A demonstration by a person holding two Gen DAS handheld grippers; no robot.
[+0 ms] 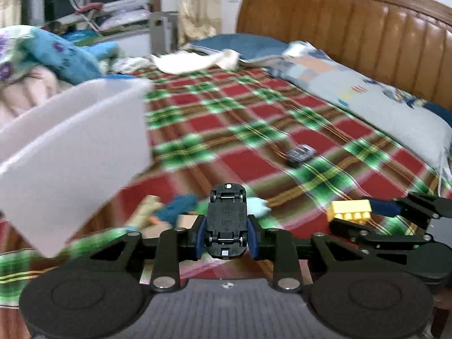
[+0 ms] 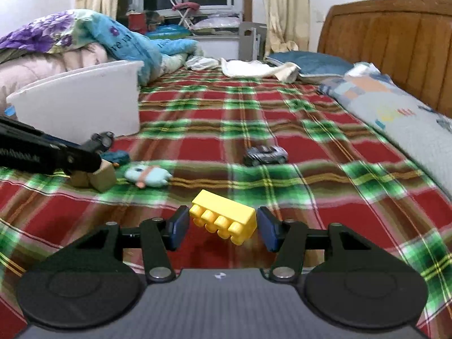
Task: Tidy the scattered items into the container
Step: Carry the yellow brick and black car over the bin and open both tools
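My left gripper [image 1: 226, 230] is shut on a black toy car [image 1: 226, 220], held underside up above the plaid bed; it also shows in the right wrist view [image 2: 99, 141]. My right gripper [image 2: 223, 226] stands around a yellow building brick [image 2: 224, 219]; its blue pads [image 2: 179, 226] look close to the brick's ends, and contact is unclear. The brick also shows in the left wrist view [image 1: 350, 210]. The white plastic container [image 1: 70, 141] stands at the left, also in the right wrist view [image 2: 82, 101]. A grey toy car [image 2: 265, 154] lies mid-bed.
Wooden blocks [image 2: 97, 176], a pale blue plush toy [image 2: 148, 176] and a dark blue toy [image 2: 117, 156] lie near the container. Pillows [image 2: 395, 107] and a wooden headboard [image 2: 395, 42] are at the right; piled quilts [image 2: 70, 42] are behind the container.
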